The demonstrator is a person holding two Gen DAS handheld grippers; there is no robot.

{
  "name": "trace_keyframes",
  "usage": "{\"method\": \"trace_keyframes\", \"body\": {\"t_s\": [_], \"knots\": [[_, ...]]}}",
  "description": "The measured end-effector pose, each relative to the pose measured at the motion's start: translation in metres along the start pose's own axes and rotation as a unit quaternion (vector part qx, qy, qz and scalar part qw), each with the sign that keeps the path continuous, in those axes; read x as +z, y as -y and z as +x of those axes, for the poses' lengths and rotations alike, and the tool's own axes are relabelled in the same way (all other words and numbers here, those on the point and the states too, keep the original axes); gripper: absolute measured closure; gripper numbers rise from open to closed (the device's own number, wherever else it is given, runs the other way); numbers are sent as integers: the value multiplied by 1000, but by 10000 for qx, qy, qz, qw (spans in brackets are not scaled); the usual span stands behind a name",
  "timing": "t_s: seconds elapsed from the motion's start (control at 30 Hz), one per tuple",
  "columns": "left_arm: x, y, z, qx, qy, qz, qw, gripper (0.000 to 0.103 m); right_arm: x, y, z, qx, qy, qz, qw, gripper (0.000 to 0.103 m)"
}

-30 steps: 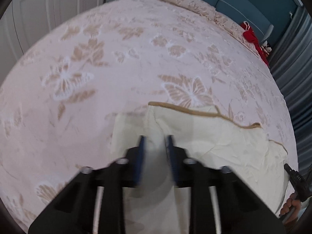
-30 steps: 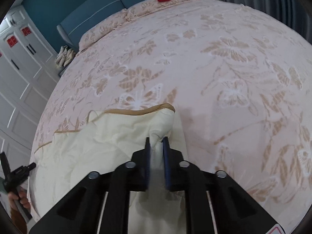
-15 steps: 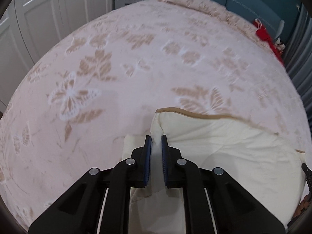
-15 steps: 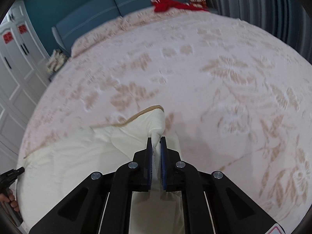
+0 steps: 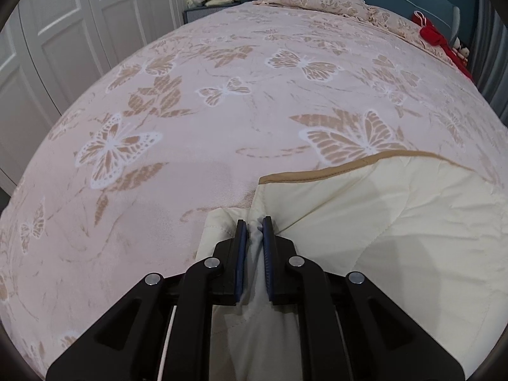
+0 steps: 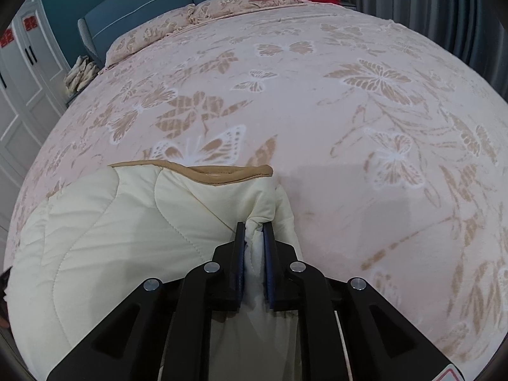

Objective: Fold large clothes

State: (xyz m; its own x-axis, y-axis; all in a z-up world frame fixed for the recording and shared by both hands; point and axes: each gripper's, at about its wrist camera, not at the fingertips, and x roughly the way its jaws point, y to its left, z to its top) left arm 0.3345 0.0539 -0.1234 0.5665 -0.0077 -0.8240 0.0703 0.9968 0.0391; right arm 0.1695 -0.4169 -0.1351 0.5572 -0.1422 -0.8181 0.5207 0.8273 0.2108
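Observation:
A cream quilted garment (image 5: 397,222) with a tan trimmed edge lies on the near part of a bed; it also shows in the right wrist view (image 6: 127,222). My left gripper (image 5: 254,222) is shut on a bunched fold at the garment's left end. My right gripper (image 6: 254,227) is shut on a bunched fold at its right end. Both hold the cloth just above the bedspread. The tan edge runs across the far side of the garment in both views.
The bed has a pink bedspread with butterfly print (image 5: 222,95). A pillow (image 5: 317,0) and red cloth (image 5: 431,31) lie at the far headboard. White wardrobe doors (image 5: 63,31) stand to the left. Grey curtains (image 6: 428,6) hang on the right.
The left gripper closed on the garment. Both grippers have moved forward over the bed with the cloth, and the far tan edge has come closer to the fingers.

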Motion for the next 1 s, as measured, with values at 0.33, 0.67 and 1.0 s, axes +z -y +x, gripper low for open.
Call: {"method": "trace_keyframes", "body": {"t_s": [0.33,0.67,1.0], "knots": [[-1,3,-5,211,128,89,9997,87,11,11,-4,239,-191,309,9991,86],[54,15,-110,-41,570,59,9983,61,40,-50,-102,311,512,-16,9982,76],[48,148,-56,-741,-253,605,9951,69,22,-166,-32,881,-193,-923,9916,98]]}}
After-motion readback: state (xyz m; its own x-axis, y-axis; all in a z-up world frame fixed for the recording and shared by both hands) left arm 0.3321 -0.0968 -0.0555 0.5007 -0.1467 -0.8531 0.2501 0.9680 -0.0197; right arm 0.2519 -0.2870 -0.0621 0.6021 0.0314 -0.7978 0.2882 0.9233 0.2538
